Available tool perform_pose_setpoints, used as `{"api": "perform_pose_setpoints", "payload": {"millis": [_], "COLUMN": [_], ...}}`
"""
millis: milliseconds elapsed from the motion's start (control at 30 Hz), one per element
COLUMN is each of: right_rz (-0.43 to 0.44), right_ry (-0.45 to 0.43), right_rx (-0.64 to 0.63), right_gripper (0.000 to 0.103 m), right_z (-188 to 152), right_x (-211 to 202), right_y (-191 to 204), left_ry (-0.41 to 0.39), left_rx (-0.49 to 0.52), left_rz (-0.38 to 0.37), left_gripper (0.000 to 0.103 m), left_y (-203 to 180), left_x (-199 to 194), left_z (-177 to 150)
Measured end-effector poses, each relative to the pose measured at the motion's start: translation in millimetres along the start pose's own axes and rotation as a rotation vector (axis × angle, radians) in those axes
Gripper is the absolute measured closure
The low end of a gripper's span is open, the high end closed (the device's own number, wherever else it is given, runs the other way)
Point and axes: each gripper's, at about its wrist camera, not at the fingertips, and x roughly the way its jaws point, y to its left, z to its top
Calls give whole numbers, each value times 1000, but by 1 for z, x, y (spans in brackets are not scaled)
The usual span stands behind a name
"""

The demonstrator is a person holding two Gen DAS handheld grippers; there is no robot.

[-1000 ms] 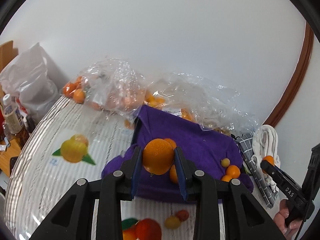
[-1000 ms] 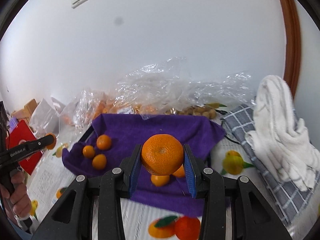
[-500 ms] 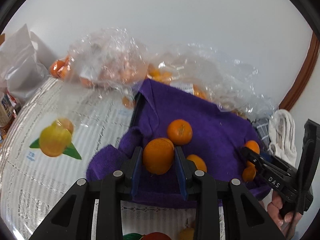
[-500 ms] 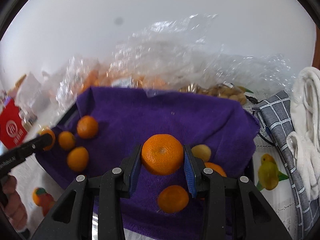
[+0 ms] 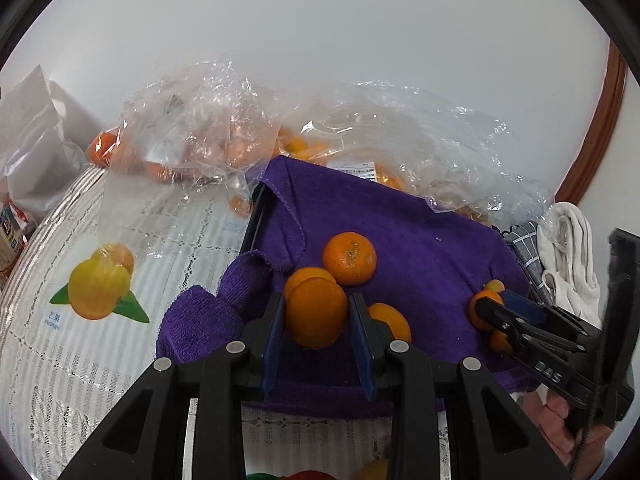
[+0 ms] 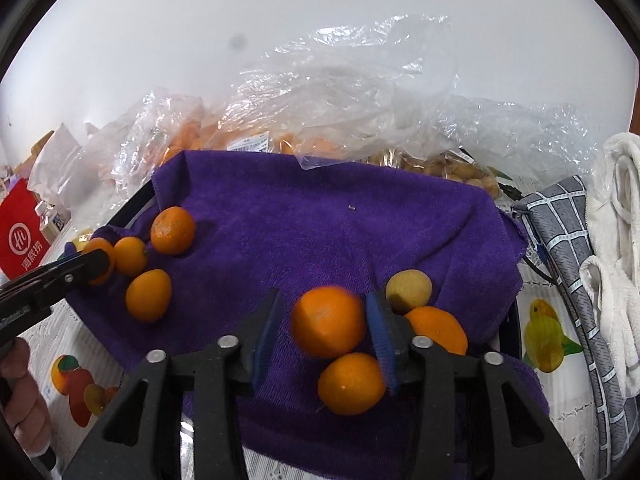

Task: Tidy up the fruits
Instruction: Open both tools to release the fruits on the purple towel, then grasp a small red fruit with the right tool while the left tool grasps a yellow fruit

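A purple towel [image 5: 420,236] lines a dark tray and also shows in the right wrist view [image 6: 320,220]. My left gripper [image 5: 318,312] is low over its left end, its jaws parted, with a mandarin [image 5: 317,313] between the pads; a gap shows on both sides. Loose mandarins [image 5: 349,258] lie around it. My right gripper [image 6: 322,320] has its jaws spread; a blurred mandarin [image 6: 328,321] sits between the pads, with a clear gap on the left. A mandarin [image 6: 352,383], an orange [image 6: 438,328] and a yellow fruit [image 6: 409,288] lie beside it.
Clear plastic bags of fruit [image 5: 208,136] [image 6: 340,92] lie behind the towel against the white wall. A grey checked cloth [image 6: 568,232] and a white towel [image 6: 618,240] lie to the right. A red box [image 6: 22,236] stands at far left on the fruit-print tablecloth [image 5: 100,288].
Both grippers have come down onto the purple towel with their mandarins. The jaws of both have spread, and the right mandarin is blurred as it comes loose.
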Motion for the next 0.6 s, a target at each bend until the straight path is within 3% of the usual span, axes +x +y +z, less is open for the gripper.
{"api": "perform_pose_setpoints", "payload": {"millis": [200,267,333,467,567,600], "right_rz": [12,10,23,43,35,43], "right_ry": [-56,-75,-78,-50,-30,-22], "right_rx": [0,8,29,26,-25,-41], "right_gripper": [51,51,51,51,52,57], "right_z": [1,-1,-7,-26,-40,-46], "right_x": [-33,-46,-59,-72,-77,-79], "right_y": [3,4,7,23,43,51], "left_ry": [13,11,9,-32,-60,-68], "left_rx": [-25,-28,-33,-21,2,5], "left_rz": [-25,-25,-32,0,124,123], "left_gripper": [71,63,62,60,55,55], "left_y": [4,6,7,13,17,20], "left_x": [2,1,-2,-24,-44,-51], "left_z": [1,1,2,4,3,0]}}
